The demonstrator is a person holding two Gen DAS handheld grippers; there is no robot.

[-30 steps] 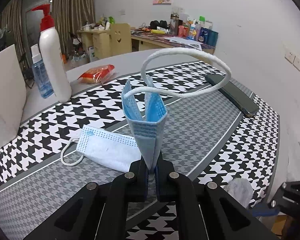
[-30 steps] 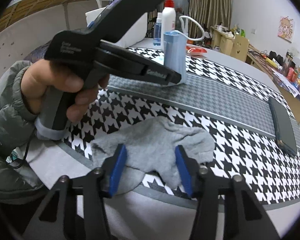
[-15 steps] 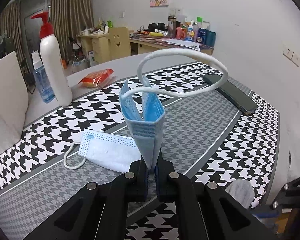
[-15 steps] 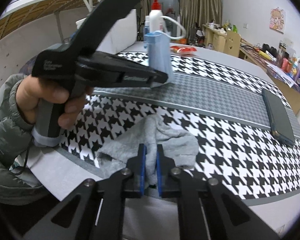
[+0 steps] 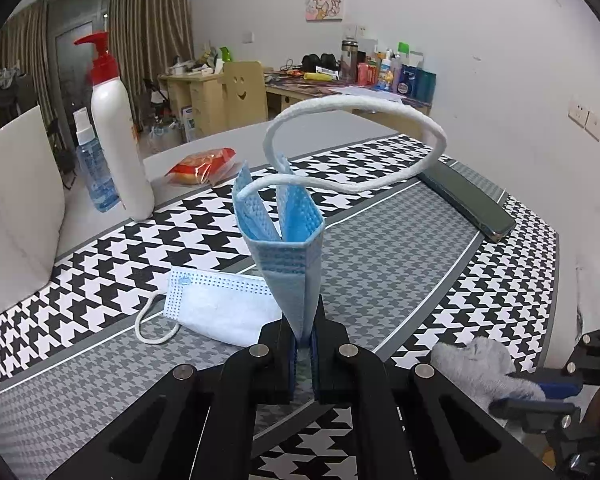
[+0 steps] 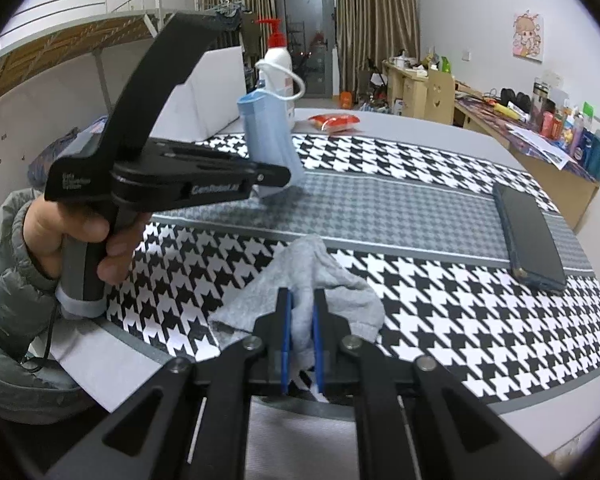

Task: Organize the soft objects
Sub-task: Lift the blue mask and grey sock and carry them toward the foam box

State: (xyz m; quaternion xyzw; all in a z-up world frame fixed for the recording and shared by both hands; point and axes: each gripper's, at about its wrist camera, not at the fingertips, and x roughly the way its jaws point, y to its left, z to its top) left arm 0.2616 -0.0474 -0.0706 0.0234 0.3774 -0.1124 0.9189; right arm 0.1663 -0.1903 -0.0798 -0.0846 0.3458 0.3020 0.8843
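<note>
My left gripper point(image 5: 303, 330) is shut on a folded blue face mask point(image 5: 288, 256) and holds it upright above the table, its white ear loop point(image 5: 364, 140) arching up. The same mask point(image 6: 266, 132) shows in the right wrist view, held in the left gripper point(image 6: 276, 178). A second mask point(image 5: 216, 306) lies flat on the grey runner just left of my left gripper. My right gripper point(image 6: 300, 322) is shut on a grey sock point(image 6: 300, 280) and lifts its middle off the table's near edge. The sock point(image 5: 480, 364) also shows at the lower right of the left wrist view.
A houndstooth table runner point(image 6: 440, 312) covers the table. A dark phone point(image 6: 528, 236) lies at the right. A white pump bottle point(image 5: 116, 136), a small blue spray bottle point(image 5: 90, 172) and a red snack packet point(image 5: 202, 162) stand at the far left. A white cushion point(image 5: 12, 200) lies left.
My right gripper went from open over the grey sock to shut on it and has raised its middle. My left gripper still holds the blue mask, nearly unmoved.
</note>
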